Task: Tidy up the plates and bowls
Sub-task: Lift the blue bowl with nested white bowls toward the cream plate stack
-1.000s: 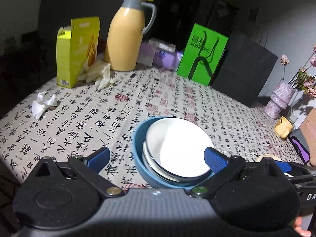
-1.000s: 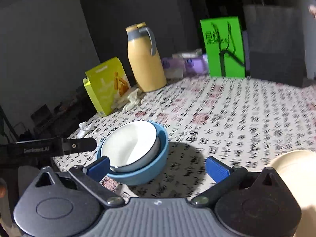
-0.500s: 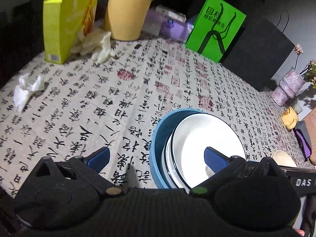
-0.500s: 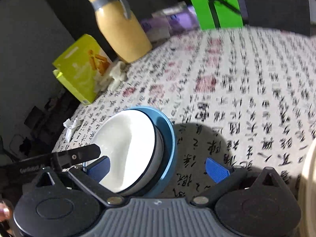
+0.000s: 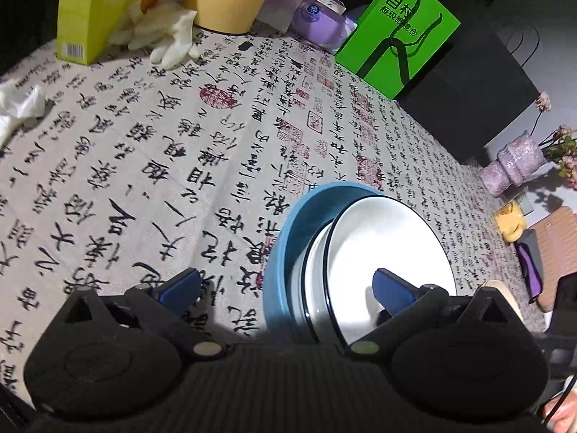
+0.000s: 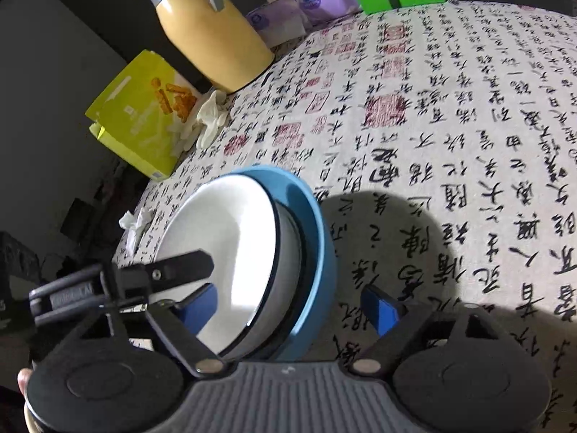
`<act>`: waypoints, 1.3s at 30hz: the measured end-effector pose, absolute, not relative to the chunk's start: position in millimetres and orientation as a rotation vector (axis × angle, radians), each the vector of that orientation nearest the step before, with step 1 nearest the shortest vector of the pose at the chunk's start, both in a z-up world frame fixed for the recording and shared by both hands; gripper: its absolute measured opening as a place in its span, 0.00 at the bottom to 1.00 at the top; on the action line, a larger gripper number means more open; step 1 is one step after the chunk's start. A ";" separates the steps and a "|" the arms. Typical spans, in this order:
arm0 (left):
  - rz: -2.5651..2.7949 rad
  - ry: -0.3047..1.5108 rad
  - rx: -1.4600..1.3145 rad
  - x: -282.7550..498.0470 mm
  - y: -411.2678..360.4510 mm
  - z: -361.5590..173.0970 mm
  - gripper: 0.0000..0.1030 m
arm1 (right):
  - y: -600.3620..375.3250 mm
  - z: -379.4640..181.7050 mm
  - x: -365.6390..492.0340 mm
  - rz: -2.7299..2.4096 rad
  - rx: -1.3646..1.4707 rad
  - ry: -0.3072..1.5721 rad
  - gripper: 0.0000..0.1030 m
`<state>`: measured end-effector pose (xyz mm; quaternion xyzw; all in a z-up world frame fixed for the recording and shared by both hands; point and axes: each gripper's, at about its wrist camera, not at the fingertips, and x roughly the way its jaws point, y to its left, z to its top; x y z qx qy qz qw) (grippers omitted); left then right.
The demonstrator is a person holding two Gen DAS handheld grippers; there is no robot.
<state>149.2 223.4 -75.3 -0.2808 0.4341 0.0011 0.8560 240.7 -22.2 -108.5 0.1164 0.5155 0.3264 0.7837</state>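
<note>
A: Where are the dishes?

B: Lower centre of both views: a white bowl with a thin dark rim nests in a blue bowl on the bench, whose cloth is printed with black script.

A: How would they handle?

B: Likely stiff, glossy, slippery, breakable; take them at the rims.

A: The claws?

B: The left claw stands open astride both rims. The right claw is closing around them, pads not yet pressing.
</note>
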 end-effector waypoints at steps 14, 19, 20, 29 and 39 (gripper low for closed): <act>-0.034 0.914 -0.633 148.6 219.7 -87.8 0.71 | -29.6 -124.2 241.2 0.695 0.364 1.117 0.47; -0.064 0.925 -0.675 149.2 218.7 -90.5 0.49 | -36.8 -129.6 243.5 0.672 0.424 1.118 0.41; -0.061 0.922 -0.679 148.7 219.0 -90.5 0.49 | -37.0 -129.7 242.9 0.668 0.425 1.114 0.41; -0.044 0.906 -0.713 143.2 222.4 -91.5 0.47 | -38.0 -130.1 238.3 0.656 0.441 1.095 0.40; -0.022 0.908 -0.719 145.7 211.5 -88.9 0.47 | -46.5 -131.6 237.8 0.642 0.484 1.103 0.38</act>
